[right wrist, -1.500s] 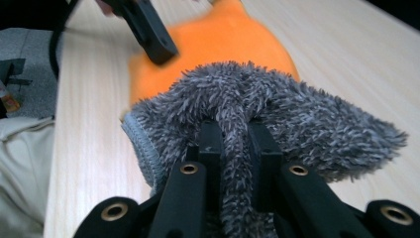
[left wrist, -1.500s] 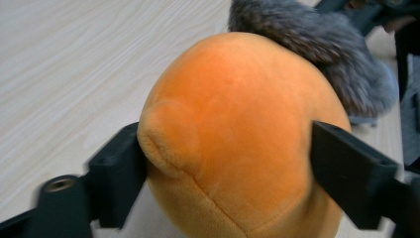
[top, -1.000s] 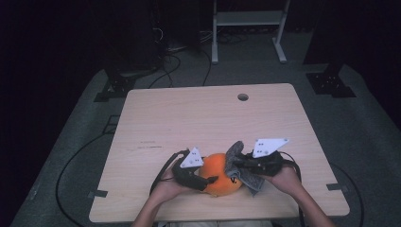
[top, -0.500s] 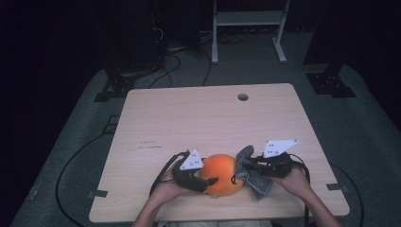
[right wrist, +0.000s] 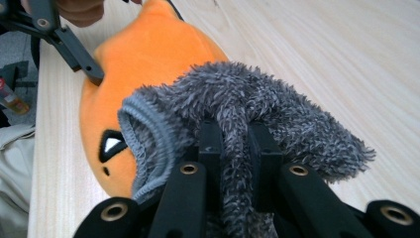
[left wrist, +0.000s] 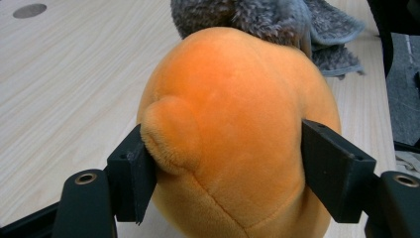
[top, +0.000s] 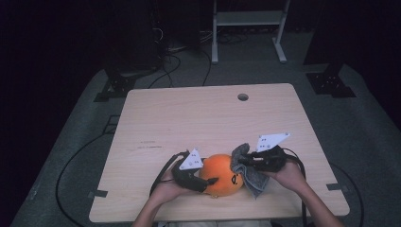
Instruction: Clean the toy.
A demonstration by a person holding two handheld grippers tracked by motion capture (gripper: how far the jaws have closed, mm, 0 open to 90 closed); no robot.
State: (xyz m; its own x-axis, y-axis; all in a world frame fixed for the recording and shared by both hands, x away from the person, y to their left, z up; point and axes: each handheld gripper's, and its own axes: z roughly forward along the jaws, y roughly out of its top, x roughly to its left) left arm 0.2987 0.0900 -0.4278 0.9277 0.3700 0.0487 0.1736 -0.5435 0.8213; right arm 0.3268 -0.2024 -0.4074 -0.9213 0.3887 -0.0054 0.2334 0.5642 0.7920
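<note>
Left gripper [top: 204,182]: my nearest tool; its jaws squeeze the orange plush toy [top: 221,174] from both sides, one against a small rounded bump, the other against the far flank.
Right gripper [top: 242,163]: jaws pinched together on a fold of the grey fluffy cloth [top: 251,174], which bunches up around them.
Toy: sits at the near edge of the table [top: 198,118], between my two hands, touching the wood.
Cloth: lies against the toy's right side and top; its hemmed edge hangs just beside the toy's black-and-white eye mark [right wrist: 112,145].
Step in hand: I judge I am wiping the toy, steadying it with the left while the right brings the cloth onto its surface.
Next move: it calls for sweeping the cloth across the plush with light pressure while the left grip stays firm enough that the soft body does not roll or squash out.
Further off: bare tabletop with a round hole [top: 243,97] near the far edge; beyond it a dark floor with cables and a stand's legs.
Hard to make out: the toy's underside and most of its face are hidden; I cannot tell how much cloth is tucked under it.
</note>
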